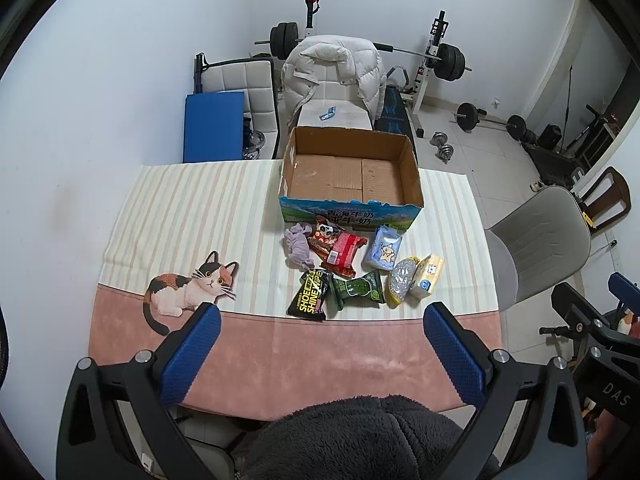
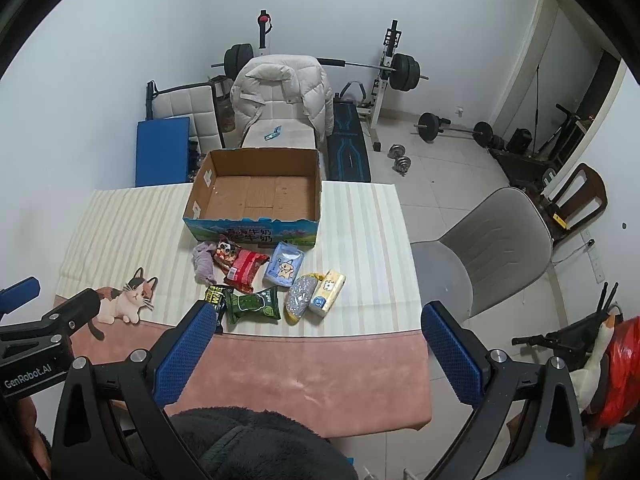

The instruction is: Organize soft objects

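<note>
Snack packs (image 1: pixel 344 268) beyond wide-apart left gripper (image 1: pixel 322 312) jaws, before cardboard box (image 1: pixel 348 206).

Your right claw's left finger (image 2: pixel 188 346) covers part of the black shoe-wipes pack (image 2: pixel 215 298); the red snack packet (image 1: pixel 342 254) overlaps the cartoon-printed packet (image 1: pixel 326 234) beneath; worktop (image 1: pixel 320 360) near edge hidden by dark fleece (image 1: pixel 360 440); carton (image 1: pixel 348 212) print too small to read

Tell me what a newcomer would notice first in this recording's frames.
An open cardboard box, nothing inside, stands at the table's far edge. In front of it lies a cluster of soft packets, including a green snack bag and a lilac cloth. Both claws, left claw and right claw, hover open nearer the camera.
</note>
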A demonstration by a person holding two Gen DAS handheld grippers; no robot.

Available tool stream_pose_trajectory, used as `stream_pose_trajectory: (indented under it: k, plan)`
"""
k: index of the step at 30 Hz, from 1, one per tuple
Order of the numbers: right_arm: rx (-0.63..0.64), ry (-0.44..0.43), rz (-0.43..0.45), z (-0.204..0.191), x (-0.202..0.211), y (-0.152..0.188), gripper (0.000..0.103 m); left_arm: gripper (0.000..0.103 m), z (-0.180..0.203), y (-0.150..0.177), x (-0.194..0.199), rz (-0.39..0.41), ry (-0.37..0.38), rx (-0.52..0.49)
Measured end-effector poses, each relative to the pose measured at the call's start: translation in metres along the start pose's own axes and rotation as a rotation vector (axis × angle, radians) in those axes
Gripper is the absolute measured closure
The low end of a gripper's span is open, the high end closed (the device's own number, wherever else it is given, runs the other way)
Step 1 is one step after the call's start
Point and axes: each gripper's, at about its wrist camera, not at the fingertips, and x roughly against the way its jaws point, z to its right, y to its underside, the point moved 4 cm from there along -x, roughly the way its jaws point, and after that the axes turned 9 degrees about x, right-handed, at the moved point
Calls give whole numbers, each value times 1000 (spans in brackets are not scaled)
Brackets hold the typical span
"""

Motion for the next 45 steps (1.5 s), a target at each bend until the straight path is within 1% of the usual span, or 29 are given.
stream_pose_trajectory:
  k: [14,26,45]
  plan:
    - [17,3,30,0,5,0,0,0,-2,1,4,21,-2,5]
    - [23,4,51,6,6,-4,0,0,8,-7,11,39,-9,5]
    - [28,14,63,1,1,-10,0,0,13,-6,11,40,-7,5]
